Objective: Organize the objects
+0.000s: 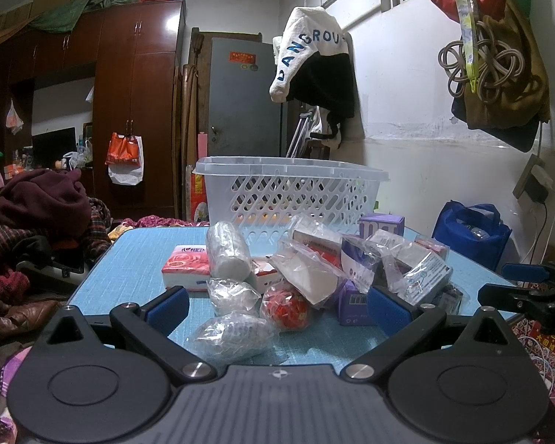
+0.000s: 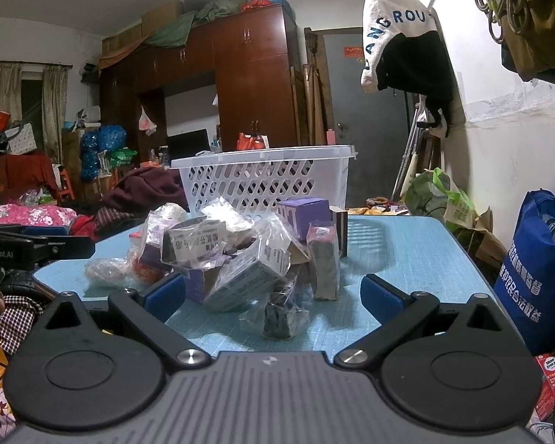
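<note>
Left gripper [image 1: 277, 305]: fingers spread wide, nothing between the blue pads [image 1: 168, 305], held level at the near edge of the blue table [image 1: 129, 259]. Right gripper [image 2: 273, 296]: likewise wide apart and empty, level at the same near edge.

View differences: the left wrist view alone shows a red-and-white tissue pack [image 1: 186, 266] at 10 o'clock of the pile, a white roll in plastic [image 1: 228, 255] just beside it, a red ball in wrap [image 1: 285, 305] and a clear crumpled bag [image 1: 233, 336] closest to the gripper. It also shows the right gripper's black fingers at 3 o'clock, off the table's right edge. The right wrist view alone shows a dark wrapped block [image 2: 283, 316] nearest its gripper, an upright wrapped box [image 2: 325, 262] at 1 o'clock of it, and a purple box [image 2: 305, 216] behind; the left gripper enters at 9 o'clock.

The pile of wrapped items sits mid-table, items touching and overlapping. A white slotted basket [image 1: 292, 192] stands at 12 o'clock beyond the pile, at the far edge; its contents cannot be made out.

Room: brown wardrobe [image 1: 137, 103] at 11 o'clock, grey door [image 1: 244, 100] behind the basket, hanging white garment [image 1: 307, 48] on the wall, blue bag [image 2: 540, 270] on the floor at 3 o'clock.
</note>
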{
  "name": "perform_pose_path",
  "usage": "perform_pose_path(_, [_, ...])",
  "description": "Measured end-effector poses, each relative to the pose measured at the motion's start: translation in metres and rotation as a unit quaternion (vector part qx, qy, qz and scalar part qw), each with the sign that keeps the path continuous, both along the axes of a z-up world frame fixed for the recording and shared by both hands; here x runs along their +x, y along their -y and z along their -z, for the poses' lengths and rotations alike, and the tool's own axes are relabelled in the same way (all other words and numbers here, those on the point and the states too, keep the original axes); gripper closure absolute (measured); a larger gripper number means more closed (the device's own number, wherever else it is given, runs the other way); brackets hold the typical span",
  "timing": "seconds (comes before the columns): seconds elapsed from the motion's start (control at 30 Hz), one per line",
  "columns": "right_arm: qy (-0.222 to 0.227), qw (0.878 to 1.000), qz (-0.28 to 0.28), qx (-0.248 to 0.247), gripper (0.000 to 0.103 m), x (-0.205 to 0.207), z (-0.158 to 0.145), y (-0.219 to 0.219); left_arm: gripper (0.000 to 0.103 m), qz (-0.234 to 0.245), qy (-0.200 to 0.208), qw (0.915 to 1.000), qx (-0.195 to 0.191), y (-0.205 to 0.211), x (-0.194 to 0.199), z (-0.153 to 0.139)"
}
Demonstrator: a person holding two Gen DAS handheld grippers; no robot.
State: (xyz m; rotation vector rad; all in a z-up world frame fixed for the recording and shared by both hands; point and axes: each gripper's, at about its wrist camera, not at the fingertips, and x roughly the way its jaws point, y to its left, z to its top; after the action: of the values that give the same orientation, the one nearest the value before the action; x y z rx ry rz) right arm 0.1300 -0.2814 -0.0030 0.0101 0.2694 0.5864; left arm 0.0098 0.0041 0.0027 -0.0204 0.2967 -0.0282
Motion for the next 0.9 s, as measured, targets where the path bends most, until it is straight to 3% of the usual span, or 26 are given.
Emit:
perform_pose_path(0.5, [0.005,1.000,0.006,-0.004,0.000,0.001,0.002,-0.002,0.000,-0.004,-0.003,1.0000,0.002,-0.006,0.002,0.002])
perform_pose_path(0.7, [-0.002,1.000,-0.004,-0.018,0.000,0.012,0.013,-0.006,0.000,-0.036,0.002,0.9994,0.000,-0.040,0.003,0.005])
perform_pose_path(0.9, [-0.009,0.999,0.000,-0.036,0.007,0.019,0.023,-0.013,0.000,-0.020,-0.021,0.9996,-0.002,-0.055,0.017,0.020])
